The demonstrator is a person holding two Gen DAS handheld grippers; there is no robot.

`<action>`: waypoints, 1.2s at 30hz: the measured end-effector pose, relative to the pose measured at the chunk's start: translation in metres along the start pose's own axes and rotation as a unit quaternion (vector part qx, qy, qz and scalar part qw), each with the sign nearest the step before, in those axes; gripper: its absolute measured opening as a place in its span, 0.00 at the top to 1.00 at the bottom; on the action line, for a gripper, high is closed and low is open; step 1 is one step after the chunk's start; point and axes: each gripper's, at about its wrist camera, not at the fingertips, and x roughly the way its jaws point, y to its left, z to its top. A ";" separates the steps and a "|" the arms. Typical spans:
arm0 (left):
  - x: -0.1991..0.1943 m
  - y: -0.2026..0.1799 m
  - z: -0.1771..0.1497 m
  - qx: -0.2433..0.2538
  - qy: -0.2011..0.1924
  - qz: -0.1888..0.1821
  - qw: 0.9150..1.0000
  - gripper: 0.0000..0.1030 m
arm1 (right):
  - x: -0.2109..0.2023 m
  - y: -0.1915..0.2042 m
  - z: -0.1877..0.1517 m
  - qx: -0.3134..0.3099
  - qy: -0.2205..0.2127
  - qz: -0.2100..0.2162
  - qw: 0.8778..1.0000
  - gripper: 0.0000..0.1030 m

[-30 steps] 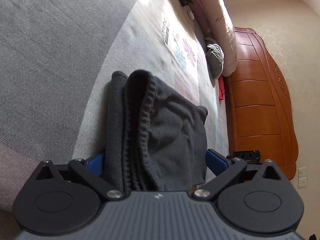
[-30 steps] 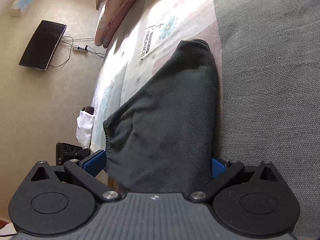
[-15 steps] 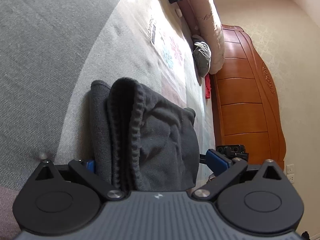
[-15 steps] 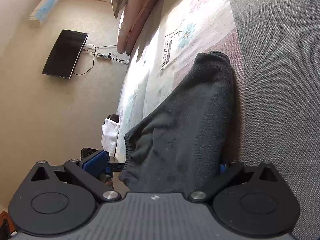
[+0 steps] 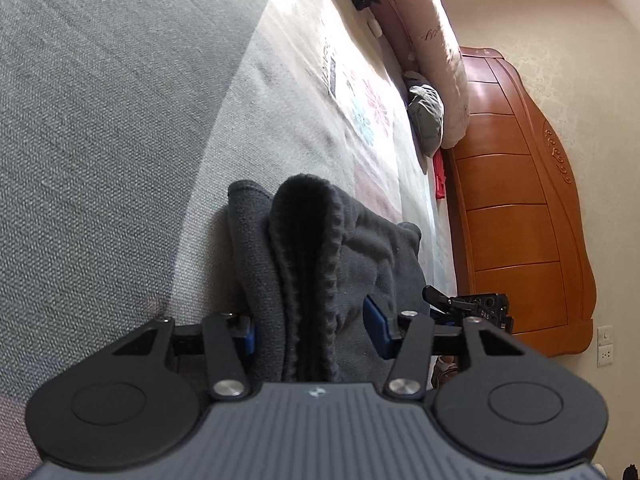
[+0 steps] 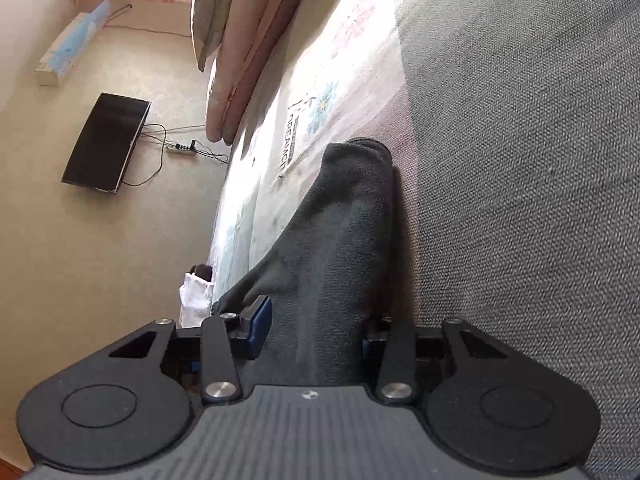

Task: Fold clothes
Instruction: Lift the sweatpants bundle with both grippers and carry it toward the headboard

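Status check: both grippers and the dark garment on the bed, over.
Left gripper and right gripper jaws just been closing, dark garment bunched between each pair. Garment lies on the bed cover. Nothing in the way.

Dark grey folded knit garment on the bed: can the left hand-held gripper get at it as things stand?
Probably yes. The dark grey folded knit garment already lies between the blue pads of the left hand-held gripper, whose jaws have just been closing; nothing blocks them.
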 end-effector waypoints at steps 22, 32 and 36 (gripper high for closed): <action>-0.009 -0.065 -0.009 0.080 -0.044 0.058 0.994 0.70 | -0.004 0.051 -0.027 -0.091 -0.055 -0.062 0.992 0.84; 0.051 -0.164 0.010 0.178 -0.010 0.084 0.981 0.73 | -0.065 0.065 -0.035 -0.136 -0.109 -0.059 0.983 0.84; 0.101 -0.208 0.014 0.222 0.024 0.074 0.972 0.73 | -0.117 0.057 -0.039 -0.134 -0.156 -0.073 0.976 0.83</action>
